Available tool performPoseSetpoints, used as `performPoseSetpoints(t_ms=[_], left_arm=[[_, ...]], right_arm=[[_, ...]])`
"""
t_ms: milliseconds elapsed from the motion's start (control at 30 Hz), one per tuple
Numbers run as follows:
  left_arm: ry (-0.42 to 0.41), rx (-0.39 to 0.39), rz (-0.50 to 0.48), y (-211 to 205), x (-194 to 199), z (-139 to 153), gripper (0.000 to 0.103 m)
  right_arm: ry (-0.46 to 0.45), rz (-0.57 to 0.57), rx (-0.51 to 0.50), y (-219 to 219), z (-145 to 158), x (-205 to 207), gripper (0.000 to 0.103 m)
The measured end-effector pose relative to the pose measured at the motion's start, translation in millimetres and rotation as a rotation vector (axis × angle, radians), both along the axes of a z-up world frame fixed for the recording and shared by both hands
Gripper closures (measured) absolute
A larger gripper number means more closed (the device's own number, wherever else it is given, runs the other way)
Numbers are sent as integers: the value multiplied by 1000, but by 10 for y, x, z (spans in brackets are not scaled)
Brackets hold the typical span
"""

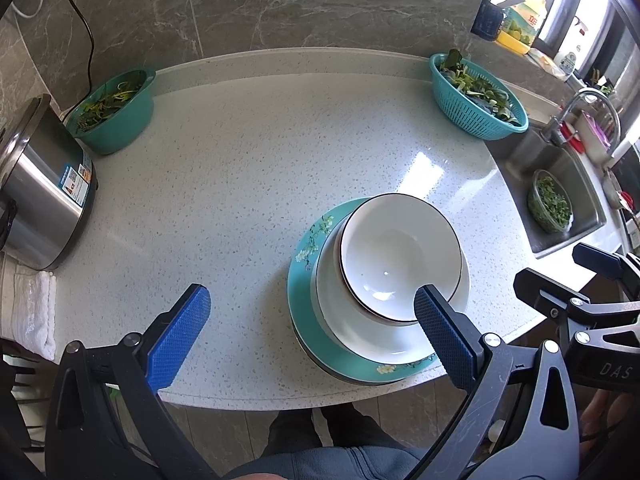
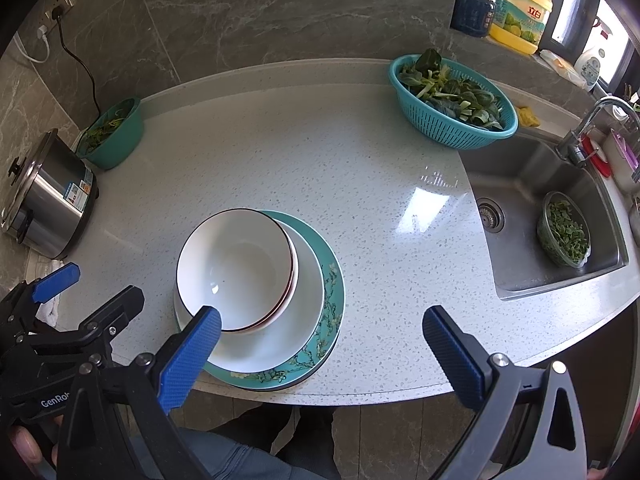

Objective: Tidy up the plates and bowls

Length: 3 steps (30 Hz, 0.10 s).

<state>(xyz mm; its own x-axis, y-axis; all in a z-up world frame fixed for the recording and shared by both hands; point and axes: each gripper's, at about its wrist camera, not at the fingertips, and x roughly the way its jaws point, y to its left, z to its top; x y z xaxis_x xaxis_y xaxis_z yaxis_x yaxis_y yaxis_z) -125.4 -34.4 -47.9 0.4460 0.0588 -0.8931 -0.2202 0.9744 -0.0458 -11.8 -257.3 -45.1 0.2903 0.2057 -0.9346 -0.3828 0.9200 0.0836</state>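
Bowls [image 1: 400, 256] nested on white plate [image 2: 296, 320] atop teal plate [image 1: 308, 248], stacked to save table [image 1: 260, 160] space near sink [image 2: 520, 264]; both grippers' jaws spread wide, empty.

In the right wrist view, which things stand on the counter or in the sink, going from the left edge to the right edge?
Steel cooker → green bowl of greens → stack of plates and bowls → teal colander of leafy greens → sink drain → clear bowl of chopped greens.
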Motion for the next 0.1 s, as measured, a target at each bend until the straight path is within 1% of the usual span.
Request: performPoseSetpoints(t_ms=[100], left_arm=[[-1, -6, 2, 11, 6, 9, 0]], right_arm=[[0, 1, -1, -1, 0, 1, 0]])
